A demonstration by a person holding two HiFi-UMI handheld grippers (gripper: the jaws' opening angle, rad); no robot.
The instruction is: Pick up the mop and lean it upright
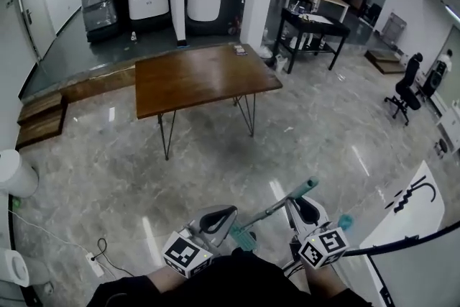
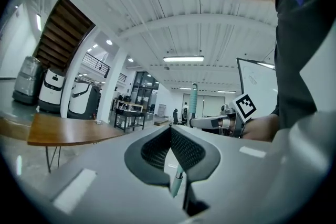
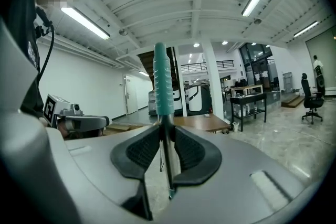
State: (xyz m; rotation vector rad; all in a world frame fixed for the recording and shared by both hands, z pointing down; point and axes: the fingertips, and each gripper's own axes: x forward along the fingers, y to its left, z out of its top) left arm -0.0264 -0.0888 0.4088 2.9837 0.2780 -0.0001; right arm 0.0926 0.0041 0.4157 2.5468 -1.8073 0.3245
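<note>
Grip: left gripper [image 2: 170, 132] and right gripper [image 3: 167, 132] both clamp the mop handle [image 3: 163, 81]; tilt it upright slowly, without twisting.

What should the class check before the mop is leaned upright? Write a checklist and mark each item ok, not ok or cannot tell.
1. Right gripper fingers shut on the mop handle: ok.
2. Left gripper shut on the handle too: ok.
3. Handle near upright: ok, parallel to the pillar behind it.
4. Mop head off the floor: cannot tell, out of view.
5. Support to lean on: cannot tell; a whiteboard stands at the right.
6. Floor hazards: not ok, a power strip lies at the left.
</note>
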